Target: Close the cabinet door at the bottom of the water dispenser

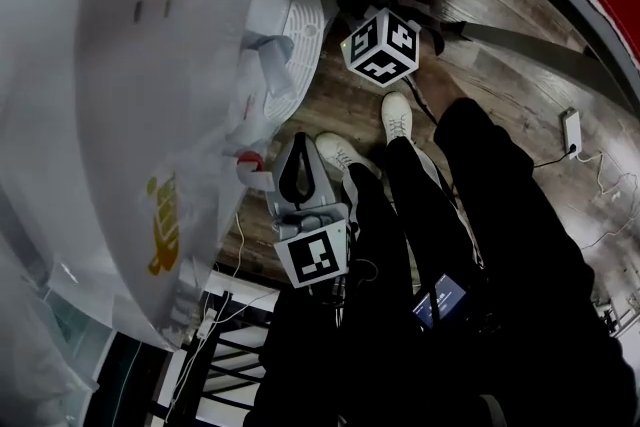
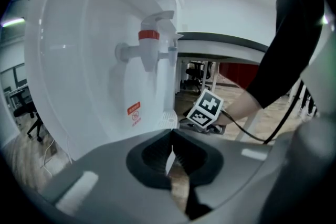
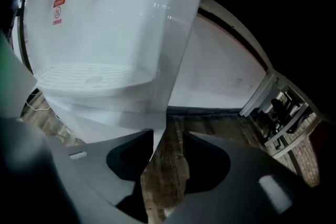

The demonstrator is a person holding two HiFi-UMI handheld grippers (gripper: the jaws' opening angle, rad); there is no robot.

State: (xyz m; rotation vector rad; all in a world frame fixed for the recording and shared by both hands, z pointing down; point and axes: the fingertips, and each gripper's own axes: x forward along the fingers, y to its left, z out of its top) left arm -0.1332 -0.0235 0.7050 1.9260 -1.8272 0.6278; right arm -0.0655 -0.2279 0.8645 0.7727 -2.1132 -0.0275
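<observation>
Left tongs [image 2: 172, 136] are closest in the left gripper view, big and grey along the bottom. Their jaws meet at the tips with nothing between them. Only a thin strip of floor shows lower down. Just past them, up to their left, stands the white dispenser [image 2: 100, 60] with a red-topped tap [image 2: 148, 47] sticking out. Its top and bottom are cut off here. Ahead and to the right of these tongs is the marker cube [image 2: 206, 108] of the right tongs, held by a hand [image 2: 236, 110] in a black sleeve.

Right tongs [image 3: 170, 136] have their jaws apart, and only wood floor [image 3: 168, 176] shows in the gap. Just ahead of them, up to the left, is the drip tray [image 3: 89, 76]. The white front [image 3: 105, 118] under the tray goes down behind the left jaw. The door belongs on this low part, but it is all one pale colour. I cannot pick the door out, or tell if it is open or shut, or if the jaw touches it.

From the head view, the dispenser bulges out and hides its low part. The right tongs' jaws are lost in the dark behind their cube. Beside both tongs are black legs and white shoes [image 1: 397, 115].
</observation>
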